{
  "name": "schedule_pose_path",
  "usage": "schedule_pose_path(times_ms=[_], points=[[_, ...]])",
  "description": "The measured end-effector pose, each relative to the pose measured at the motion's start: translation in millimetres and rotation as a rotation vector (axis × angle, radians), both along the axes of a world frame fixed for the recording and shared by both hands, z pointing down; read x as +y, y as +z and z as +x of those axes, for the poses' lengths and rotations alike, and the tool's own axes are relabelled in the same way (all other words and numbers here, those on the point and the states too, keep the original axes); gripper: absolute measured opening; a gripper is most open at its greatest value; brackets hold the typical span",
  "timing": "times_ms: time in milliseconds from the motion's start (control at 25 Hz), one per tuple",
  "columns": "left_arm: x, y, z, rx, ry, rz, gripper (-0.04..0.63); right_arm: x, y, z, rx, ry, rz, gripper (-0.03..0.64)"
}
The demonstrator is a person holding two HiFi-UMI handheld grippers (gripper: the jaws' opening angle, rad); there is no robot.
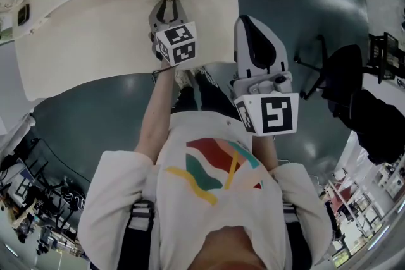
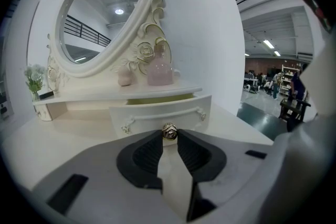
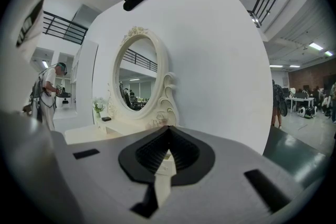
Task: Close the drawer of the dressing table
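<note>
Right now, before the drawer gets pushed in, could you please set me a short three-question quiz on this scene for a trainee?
1. True or false: the drawer of the dressing table is fully closed.
2. What is the left gripper closed on? A) the pink bottle B) the drawer knob C) nothing
3. Fill in: the right gripper holds nothing and its jaws are ____.

Key: 1 false, a gap shows above the drawer front; 2 B; 3 shut.
</note>
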State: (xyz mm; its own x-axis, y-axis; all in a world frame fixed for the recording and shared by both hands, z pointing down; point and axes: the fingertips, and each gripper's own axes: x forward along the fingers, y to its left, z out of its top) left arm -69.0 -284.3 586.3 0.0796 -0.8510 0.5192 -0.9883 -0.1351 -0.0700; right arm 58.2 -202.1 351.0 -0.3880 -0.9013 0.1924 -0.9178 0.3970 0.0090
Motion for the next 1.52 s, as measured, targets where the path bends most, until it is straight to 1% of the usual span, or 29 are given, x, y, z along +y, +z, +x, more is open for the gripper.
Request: schedule_pose_path(times_ms=[200,1040,1520], points=[[-11,-4,0,-0.006,0.005,0.012,0.081,-1,0,-1,0.0,-0.002,0.002,0.0],[-38,7,-2,-0.02,0.023,-0.019,0.081,-16,9,1,0.005,0.003,-0.018,0.0],[-57,8,-5,-0.025,0.026,-0.014,0.081,-25,13,-2,0.01,0.001,-0.025,0.0]])
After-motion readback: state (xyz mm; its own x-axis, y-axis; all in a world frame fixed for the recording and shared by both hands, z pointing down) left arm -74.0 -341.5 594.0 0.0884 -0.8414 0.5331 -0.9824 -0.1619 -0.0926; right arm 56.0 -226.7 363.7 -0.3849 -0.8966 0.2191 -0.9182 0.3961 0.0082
